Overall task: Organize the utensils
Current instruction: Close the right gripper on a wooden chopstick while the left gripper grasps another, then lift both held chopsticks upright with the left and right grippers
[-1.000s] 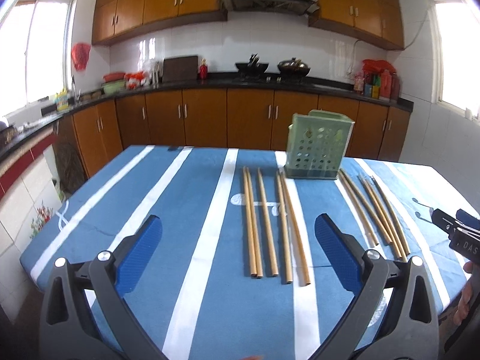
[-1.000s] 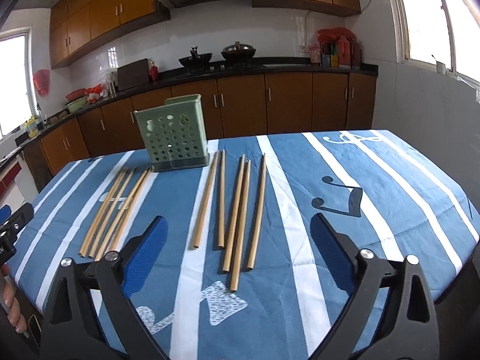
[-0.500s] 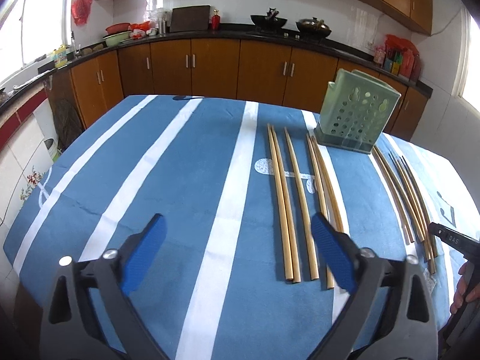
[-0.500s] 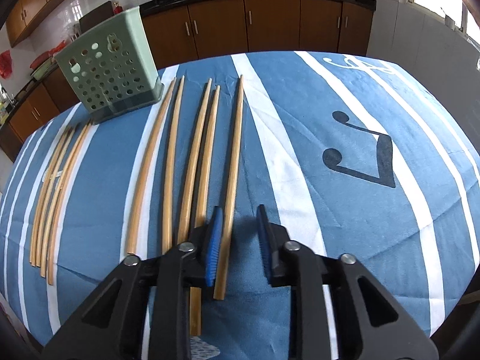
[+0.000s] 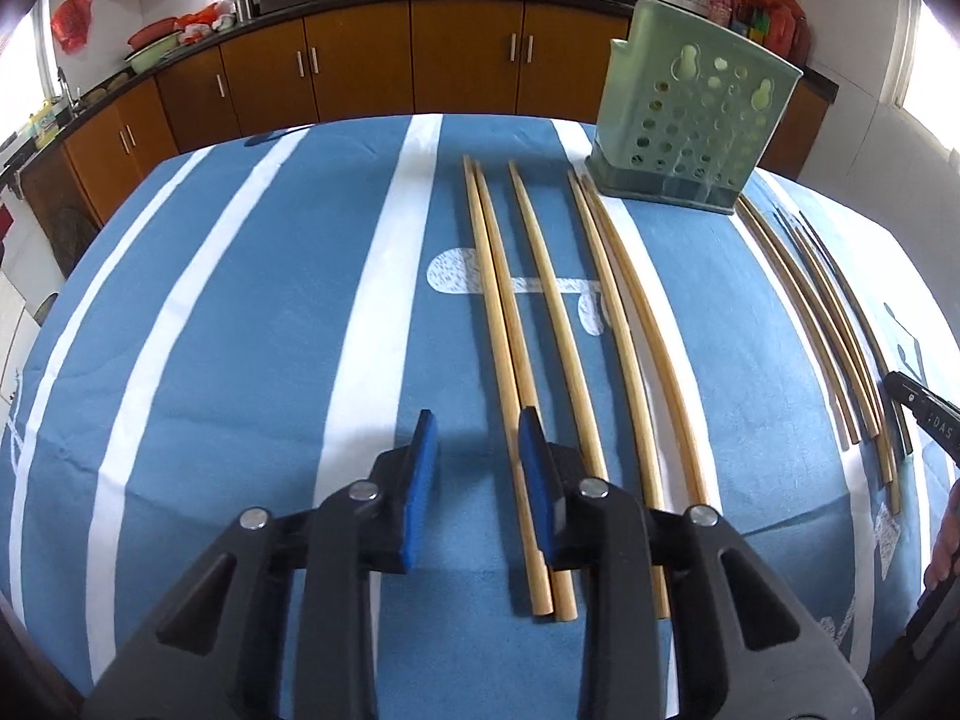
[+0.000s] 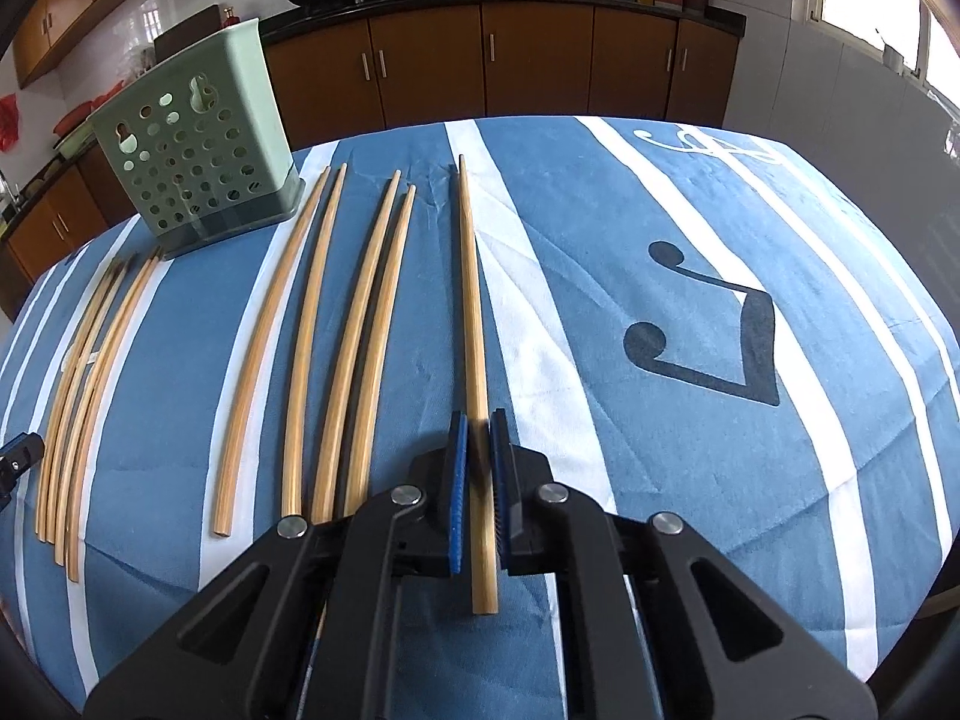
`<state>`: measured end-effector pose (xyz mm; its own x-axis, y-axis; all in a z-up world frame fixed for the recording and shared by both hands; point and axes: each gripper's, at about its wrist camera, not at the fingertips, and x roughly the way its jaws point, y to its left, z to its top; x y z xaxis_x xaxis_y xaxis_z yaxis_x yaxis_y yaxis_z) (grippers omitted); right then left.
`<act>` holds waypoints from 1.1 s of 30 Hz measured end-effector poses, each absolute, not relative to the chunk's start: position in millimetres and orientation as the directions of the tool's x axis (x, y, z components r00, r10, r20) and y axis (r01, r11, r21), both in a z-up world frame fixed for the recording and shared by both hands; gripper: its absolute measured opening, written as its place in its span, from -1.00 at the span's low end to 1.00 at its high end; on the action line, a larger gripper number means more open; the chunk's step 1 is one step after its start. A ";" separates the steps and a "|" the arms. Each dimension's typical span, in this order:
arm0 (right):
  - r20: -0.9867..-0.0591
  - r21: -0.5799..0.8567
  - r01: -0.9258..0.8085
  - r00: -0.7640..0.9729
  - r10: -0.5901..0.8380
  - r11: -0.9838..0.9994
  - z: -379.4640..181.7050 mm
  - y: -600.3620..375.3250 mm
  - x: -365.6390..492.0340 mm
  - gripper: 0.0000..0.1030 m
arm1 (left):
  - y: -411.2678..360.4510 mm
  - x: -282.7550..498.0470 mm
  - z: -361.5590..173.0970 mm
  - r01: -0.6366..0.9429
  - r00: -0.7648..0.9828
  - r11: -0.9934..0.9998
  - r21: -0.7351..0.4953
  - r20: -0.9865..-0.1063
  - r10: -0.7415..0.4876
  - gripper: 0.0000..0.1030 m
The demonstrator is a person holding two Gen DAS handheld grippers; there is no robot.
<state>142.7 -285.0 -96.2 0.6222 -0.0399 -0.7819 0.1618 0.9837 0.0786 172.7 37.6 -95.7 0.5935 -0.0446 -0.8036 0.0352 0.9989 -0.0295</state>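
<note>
Several long wooden chopsticks (image 5: 528,276) lie in rows on the blue striped tablecloth, in front of a pale green perforated utensil holder (image 5: 690,108), which also shows in the right wrist view (image 6: 198,162). My left gripper (image 5: 477,450) is partly open, low over the cloth; its right pad sits beside the leftmost chopstick pair (image 5: 504,324), and nothing is held between the pads. My right gripper (image 6: 477,444) is shut on the rightmost chopstick (image 6: 471,294), whose far tip is lifted slightly off the cloth. Other chopsticks (image 6: 354,324) lie to its left.
A second bunch of chopsticks (image 5: 834,324) lies right of the holder, and also shows in the right wrist view (image 6: 84,360). The other gripper's tip (image 5: 924,408) shows at the right edge. Brown kitchen cabinets (image 5: 360,66) and a counter stand behind the table.
Both grippers dropped toward the table and moved forward. The left jaws narrowed from wide open to partly open. The right jaws closed fully onto the rightmost chopstick.
</note>
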 end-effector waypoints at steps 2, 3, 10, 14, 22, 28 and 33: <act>-0.782 0.080 0.162 0.622 -0.039 0.984 -96.1 -285.1 143.2 -0.83 | 35.8 172.7 -96.0 0.041 0.590 0.999 -0.019 -0.806 -0.040 -0.45; -0.782 0.080 0.162 0.622 -0.039 0.983 -96.4 -284.7 143.0 -0.83 | 35.2 173.2 -96.7 0.044 0.586 0.999 -0.019 -0.809 -0.041 -0.45; -0.783 0.058 0.139 0.620 -0.041 0.989 -95.1 -283.0 153.5 -0.83 | 31.5 193.5 -99.9 0.048 0.589 0.998 0.030 -0.808 -0.004 -0.84; -0.778 0.051 0.168 0.625 -0.066 0.985 -95.2 -294.5 169.1 -0.85 | 53.4 225.7 -100.2 -0.011 0.604 0.998 0.057 -0.796 0.052 -0.84; -0.767 0.069 0.218 0.635 -0.088 0.973 -98.2 -309.9 171.1 -0.85 | 76.7 229.0 -101.7 -0.018 0.624 1.000 -0.002 -0.781 0.010 -0.80; -0.765 0.083 0.214 0.639 -0.076 0.973 -98.6 -308.2 162.5 -0.84 | 73.3 216.8 -102.2 -0.014 0.628 1.000 -0.008 -0.778 0.002 -0.72; -0.760 0.071 0.192 0.646 -0.072 0.979 -99.0 -304.8 155.7 -0.85 | 74.3 211.7 -102.1 -0.015 0.627 1.000 -0.003 -0.779 0.007 -0.81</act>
